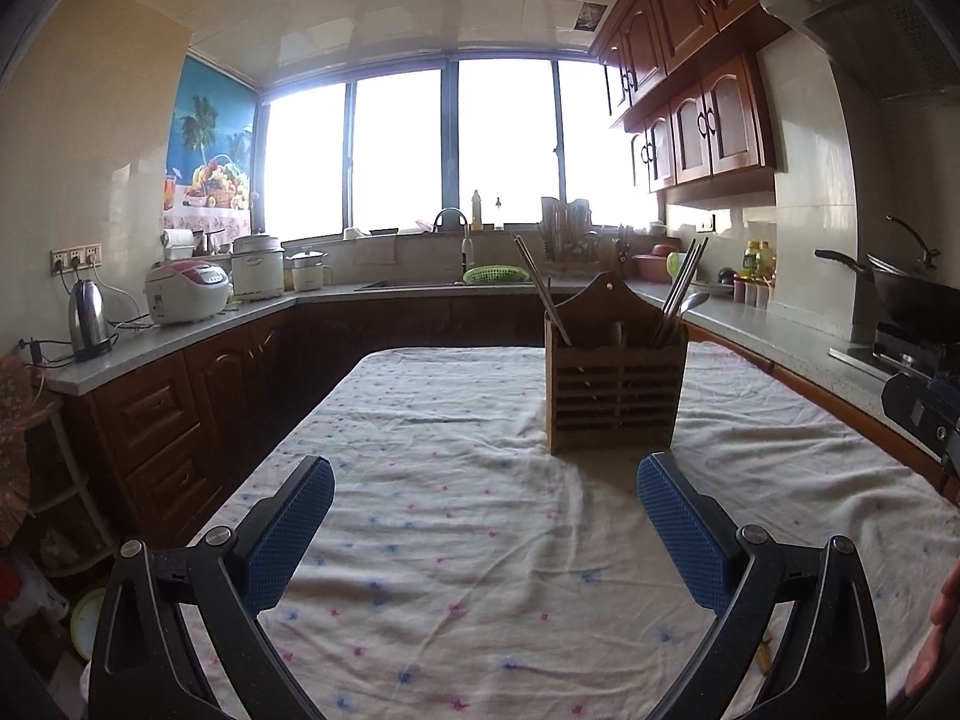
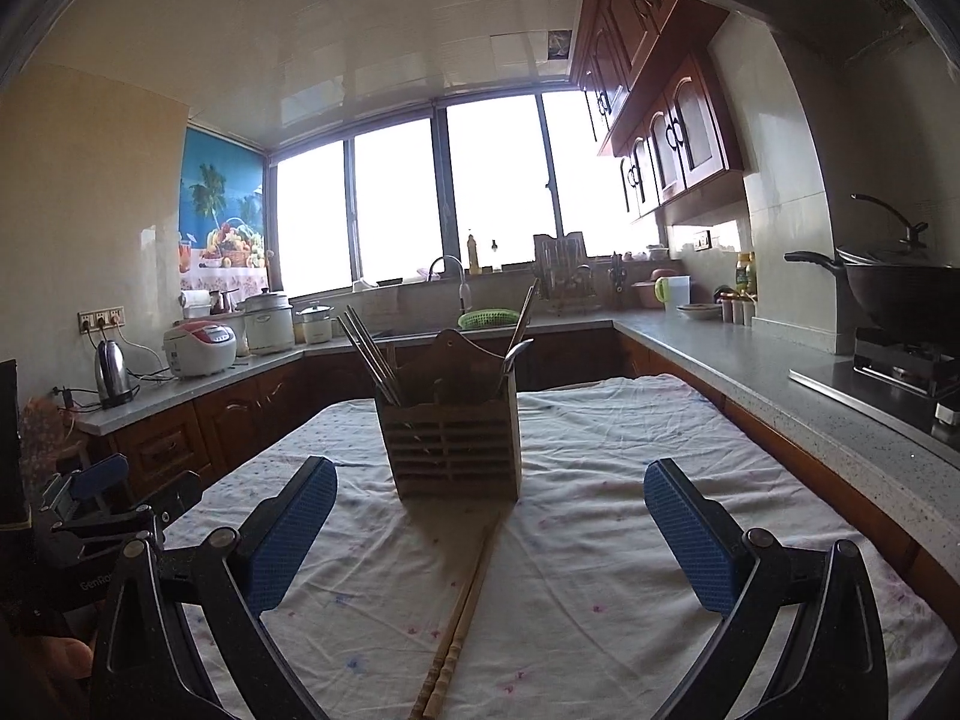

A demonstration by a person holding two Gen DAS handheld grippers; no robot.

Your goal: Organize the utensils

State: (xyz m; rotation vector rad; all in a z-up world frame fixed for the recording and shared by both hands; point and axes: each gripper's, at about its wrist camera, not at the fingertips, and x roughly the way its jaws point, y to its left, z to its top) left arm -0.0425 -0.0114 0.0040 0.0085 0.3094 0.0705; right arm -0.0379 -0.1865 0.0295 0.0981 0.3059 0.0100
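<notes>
Both your claws are spread wide w/ nothing in them: left claw (image 1: 485, 483), right claw (image 2: 491, 486). The wooden chopsticks (image 2: 459, 624) lie as a pair on the clothed counter (image 2: 600, 540), between the right claw's pads, just short of the wooden holder (image 2: 453, 444). Probably light, stiff, thin, apt to roll apart; pinch both together approx. mid-length.

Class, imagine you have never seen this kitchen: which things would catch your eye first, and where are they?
The wooden utensil holder stands upright mid-table on the dotted tablecloth, with chopsticks and a spoon sticking out. A wooden chopstick pair lies flat in front of it, between the right gripper's wide-open jaws. Behind glare the bright windows.
</notes>
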